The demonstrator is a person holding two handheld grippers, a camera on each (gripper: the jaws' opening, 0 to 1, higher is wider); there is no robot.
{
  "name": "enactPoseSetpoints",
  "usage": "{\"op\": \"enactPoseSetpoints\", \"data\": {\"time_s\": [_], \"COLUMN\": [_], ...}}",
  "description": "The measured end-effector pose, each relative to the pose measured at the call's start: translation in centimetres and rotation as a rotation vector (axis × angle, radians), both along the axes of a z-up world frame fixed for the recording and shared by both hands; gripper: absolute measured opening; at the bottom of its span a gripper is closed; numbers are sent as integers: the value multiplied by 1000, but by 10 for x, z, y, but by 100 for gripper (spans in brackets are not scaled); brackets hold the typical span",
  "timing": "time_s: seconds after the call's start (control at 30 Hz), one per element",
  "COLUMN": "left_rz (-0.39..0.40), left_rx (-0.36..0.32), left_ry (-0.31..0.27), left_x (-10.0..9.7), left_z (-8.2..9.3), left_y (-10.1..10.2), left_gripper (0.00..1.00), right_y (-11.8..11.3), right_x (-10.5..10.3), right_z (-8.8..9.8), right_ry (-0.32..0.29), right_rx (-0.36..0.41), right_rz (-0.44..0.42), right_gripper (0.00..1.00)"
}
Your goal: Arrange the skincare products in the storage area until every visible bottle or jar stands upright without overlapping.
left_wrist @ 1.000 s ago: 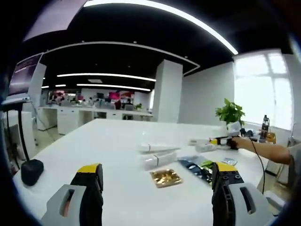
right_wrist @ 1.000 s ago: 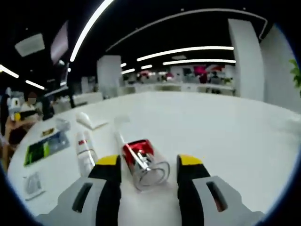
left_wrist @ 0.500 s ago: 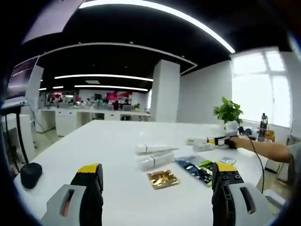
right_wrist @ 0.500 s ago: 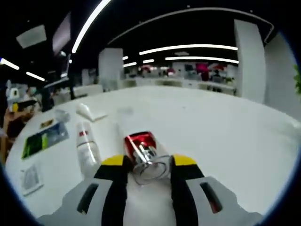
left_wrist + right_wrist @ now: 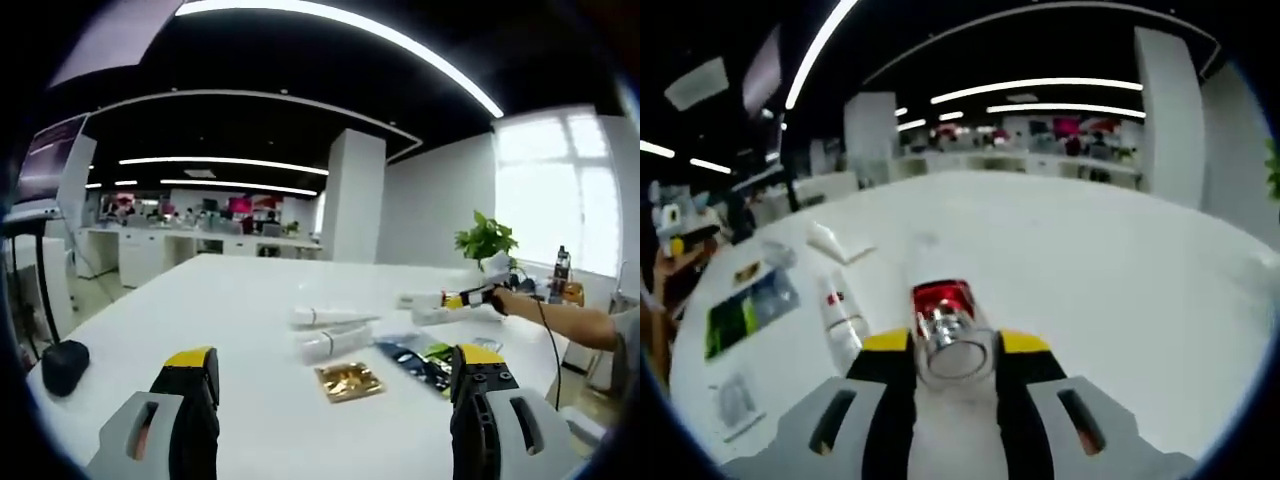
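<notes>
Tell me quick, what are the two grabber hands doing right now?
Left gripper: open, holding nothing, above the white table.
Right gripper: shut on the clear bottle with the red cap.

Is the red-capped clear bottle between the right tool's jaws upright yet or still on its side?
On its side. In the right gripper view the bottle lies lengthwise on the white table, clamped by the right tool.

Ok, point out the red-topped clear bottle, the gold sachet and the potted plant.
red-topped clear bottle (image 5: 952, 340): right gripper view, its clear body between the jaws.
gold sachet (image 5: 350, 379): left gripper view, middle of the foil.
potted plant (image 5: 486, 243): left gripper view, its green leaves.
</notes>
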State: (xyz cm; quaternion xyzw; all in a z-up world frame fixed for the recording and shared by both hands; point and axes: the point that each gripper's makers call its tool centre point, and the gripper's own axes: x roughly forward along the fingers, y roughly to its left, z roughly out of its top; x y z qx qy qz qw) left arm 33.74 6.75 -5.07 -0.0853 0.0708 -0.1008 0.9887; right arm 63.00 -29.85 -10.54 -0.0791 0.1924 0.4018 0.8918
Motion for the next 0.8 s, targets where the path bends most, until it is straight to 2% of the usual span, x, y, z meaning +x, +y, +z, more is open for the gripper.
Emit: {"op": "enactPoseSetpoints", "data": {"time_s": [0.3,0.47,0.63,0.8], "left_rz": [1,4,13,25], "left_rx": [-11,-21,-28,-31], "left_ry": [-15,-25,-25,-27], "left_x": [-4,-5,-7,-8], "left_z": [3,5,3,4], "left_y": [3,5,8,12], "left_gripper": [99,99,99,99], "right_y": [8,14,20,26], "right_x": [-1,-1,-1,0], "right_z": [32,48,75,91], "right_ry": [46,50,50,25], "right_rx": [-62,-81,-31,6], "right_rz": [-48,-73,-130,-185], "right_gripper": [27,27,27,27]}}
